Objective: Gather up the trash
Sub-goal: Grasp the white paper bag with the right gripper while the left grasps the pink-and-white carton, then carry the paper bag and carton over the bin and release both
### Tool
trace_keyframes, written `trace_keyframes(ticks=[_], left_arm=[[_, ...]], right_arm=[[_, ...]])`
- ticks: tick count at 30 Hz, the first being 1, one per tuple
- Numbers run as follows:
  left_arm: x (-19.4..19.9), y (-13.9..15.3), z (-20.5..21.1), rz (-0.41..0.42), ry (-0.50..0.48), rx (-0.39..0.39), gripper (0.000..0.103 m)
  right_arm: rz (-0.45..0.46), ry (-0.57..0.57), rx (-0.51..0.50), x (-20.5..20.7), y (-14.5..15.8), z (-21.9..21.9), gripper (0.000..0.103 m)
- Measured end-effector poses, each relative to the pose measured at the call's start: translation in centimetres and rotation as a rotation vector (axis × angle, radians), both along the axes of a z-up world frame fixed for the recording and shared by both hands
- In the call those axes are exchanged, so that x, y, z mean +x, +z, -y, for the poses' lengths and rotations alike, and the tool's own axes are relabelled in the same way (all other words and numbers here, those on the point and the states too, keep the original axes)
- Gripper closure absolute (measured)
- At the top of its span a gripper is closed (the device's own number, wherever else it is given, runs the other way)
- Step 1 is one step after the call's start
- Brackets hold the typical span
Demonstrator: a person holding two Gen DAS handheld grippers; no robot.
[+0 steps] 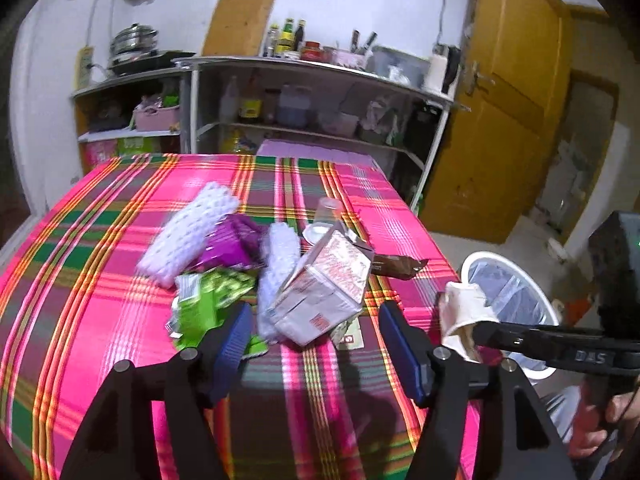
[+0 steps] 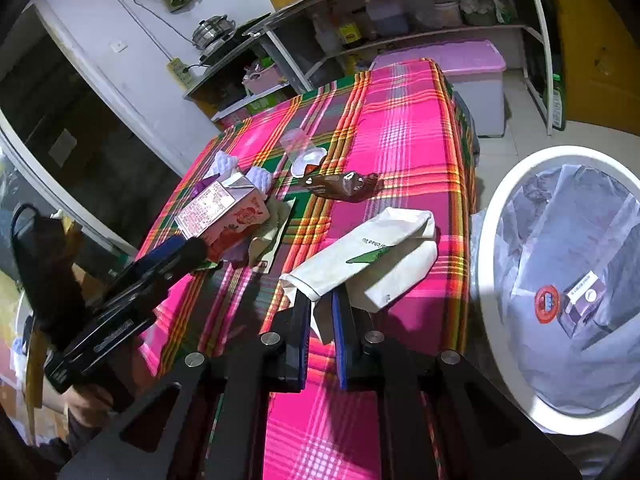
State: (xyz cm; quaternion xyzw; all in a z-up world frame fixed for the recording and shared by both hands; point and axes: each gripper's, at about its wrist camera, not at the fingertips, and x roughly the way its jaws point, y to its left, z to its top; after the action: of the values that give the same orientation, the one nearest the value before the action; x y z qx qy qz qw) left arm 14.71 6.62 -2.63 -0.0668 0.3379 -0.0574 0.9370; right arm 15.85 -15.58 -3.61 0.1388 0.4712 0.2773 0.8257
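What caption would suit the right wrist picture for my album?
Right tool shut on a crumpled white paper bag above the pink plaid tablecloth, beside a white lined trash bin.

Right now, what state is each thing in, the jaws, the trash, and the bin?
Left gripper: jaws open, nothing between them.
Right gripper: jaws shut on the white paper bag.
Milk carton: on its side, top torn open.
Clear cup: tipped over.
Brown wrapper: crumpled, lying on the tablecloth.
Trash bin: lined, a few items inside.
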Motion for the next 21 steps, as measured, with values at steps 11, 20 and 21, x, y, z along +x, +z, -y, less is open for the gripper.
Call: trace_keyframes(ticks=[11,20,21], left_arm=[[3.0,-1.2,1.7,-0.032,-0.018,0.063,0.045],[2.2,-1.1,1.8,-0.032,-0.006,0.055,0.069],[1.9,-0.9,1.8,-0.027,-0.006,0.053,0.069]], right_arm=[[0.014,0.014,-0.001,-0.6,0.0,0.3,0.092],[0.048,0.016,-0.034,-1.6,0.5,0.5,0.092],[0.05,0.016,-0.035,-1.6,0.5,0.6,0.092]])
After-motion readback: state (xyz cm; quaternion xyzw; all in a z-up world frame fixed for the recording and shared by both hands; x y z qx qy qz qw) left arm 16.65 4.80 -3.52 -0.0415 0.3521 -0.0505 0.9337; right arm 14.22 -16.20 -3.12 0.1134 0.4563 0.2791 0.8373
